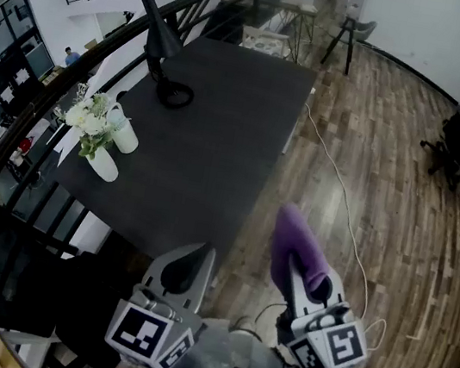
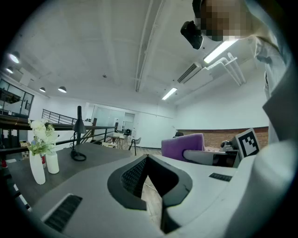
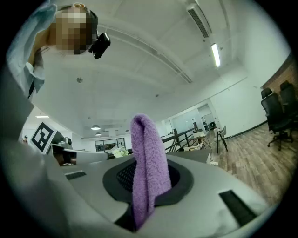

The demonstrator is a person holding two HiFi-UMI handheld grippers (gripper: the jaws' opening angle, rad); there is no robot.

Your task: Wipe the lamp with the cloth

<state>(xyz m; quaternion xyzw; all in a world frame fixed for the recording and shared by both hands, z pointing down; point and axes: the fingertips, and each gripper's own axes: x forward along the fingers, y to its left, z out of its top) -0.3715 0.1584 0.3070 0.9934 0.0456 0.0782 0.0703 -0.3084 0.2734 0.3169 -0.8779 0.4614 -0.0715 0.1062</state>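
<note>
Two grippers held low near the person's body, short of the table. The right gripper [image 1: 297, 277] pinches the purple cloth [image 1: 297, 244], which stands folded up out of the jaws, probably so loose fabric leads for wiping. The left gripper [image 1: 191, 261] has its jaws pressed together at the tips with nothing between, likely spare or for steadying. The black lamp [image 1: 159, 46] stands at the far end of the dark table [image 1: 219, 142], well apart from both grippers; wiping not begun. White vases with flowers [image 1: 100, 126] sit at the table's left edge. Only the head view shows the layout; the right gripper view shows the clamp on the cloth; the left gripper view shows the lamp upright beyond the vases.
</note>
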